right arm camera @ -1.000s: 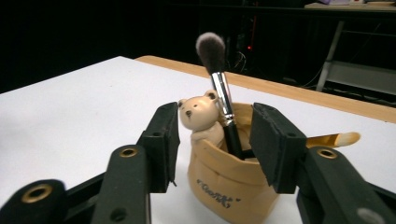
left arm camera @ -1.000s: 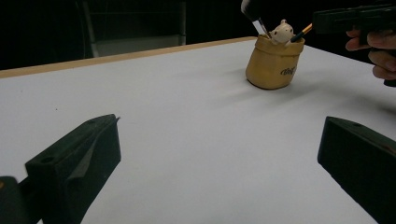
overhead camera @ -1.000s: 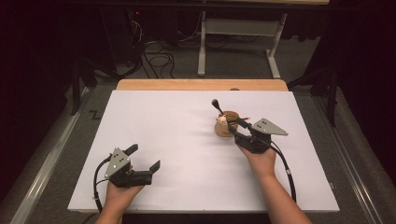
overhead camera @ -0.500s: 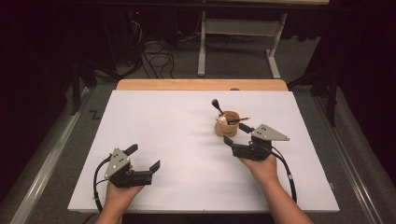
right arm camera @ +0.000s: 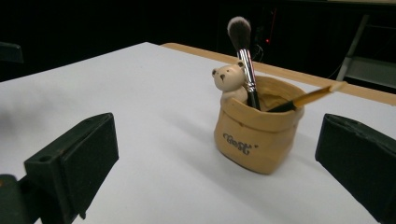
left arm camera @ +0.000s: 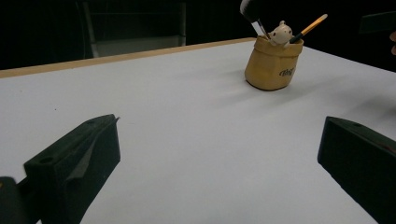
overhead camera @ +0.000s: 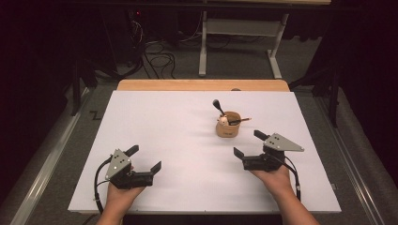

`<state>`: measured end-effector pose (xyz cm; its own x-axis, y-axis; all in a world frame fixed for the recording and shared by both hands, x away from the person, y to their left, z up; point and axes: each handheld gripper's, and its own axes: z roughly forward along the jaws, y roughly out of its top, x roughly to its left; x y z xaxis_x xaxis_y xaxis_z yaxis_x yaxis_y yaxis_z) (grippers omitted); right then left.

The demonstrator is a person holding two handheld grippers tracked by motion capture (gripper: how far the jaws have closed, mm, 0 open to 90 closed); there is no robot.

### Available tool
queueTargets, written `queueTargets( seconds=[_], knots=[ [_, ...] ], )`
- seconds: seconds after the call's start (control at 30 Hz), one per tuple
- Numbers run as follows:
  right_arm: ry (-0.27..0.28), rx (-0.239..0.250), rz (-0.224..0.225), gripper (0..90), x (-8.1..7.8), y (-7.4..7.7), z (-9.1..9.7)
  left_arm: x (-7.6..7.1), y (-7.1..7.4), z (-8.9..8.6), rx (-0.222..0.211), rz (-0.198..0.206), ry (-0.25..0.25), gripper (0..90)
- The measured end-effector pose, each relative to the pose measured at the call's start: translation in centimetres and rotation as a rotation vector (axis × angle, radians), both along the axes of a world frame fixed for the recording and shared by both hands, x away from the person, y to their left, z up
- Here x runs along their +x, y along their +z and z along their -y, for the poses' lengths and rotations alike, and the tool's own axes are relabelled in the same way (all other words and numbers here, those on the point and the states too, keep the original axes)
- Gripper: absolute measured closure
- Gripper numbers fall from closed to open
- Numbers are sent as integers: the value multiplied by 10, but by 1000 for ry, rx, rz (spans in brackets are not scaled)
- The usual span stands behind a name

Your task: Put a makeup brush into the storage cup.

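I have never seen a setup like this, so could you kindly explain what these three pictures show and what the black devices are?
A person sits at a white table and holds a hand-operated tool with two black jaws in each hand. The high view looks down from above: the left gripper is at the lower left and the right gripper at the lower right. The other two pictures come from small cameras riding on those tools, so each looks out between its own two jaws.

On the table stands a small tan pot shaped like a sack, with a little bear figure at its rim. A makeup brush and a thinner yellow-handled brush stand inside it.

Nothing is held. Both grippers are open, and the right one has just opened its jaws, a little short of the pot.
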<state>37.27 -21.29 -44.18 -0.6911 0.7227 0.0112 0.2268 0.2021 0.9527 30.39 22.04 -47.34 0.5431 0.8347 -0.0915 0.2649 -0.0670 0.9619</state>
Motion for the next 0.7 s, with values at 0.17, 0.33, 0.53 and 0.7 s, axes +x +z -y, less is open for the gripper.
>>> queueTargets(
  seconds=[0.17, 0.33, 0.53, 0.7],
  knots=[
    [-10, 11, 20, 2, -15, 1, 18, 0, 0, 0, -3, -2, 1, 2],
    [-31, 9, 27, 2, -29, 1, 35, -1, 0, 2, -3, -2, -1, 3],
    [-50, 16, 41, 2, -40, -1, 50, -1, 0, 3, -1, -4, -4, 2],
    [-58, 22, 37, 2, -43, -4, 58, -2, 0, 4, -5, -6, -4, 3]
  ],
)
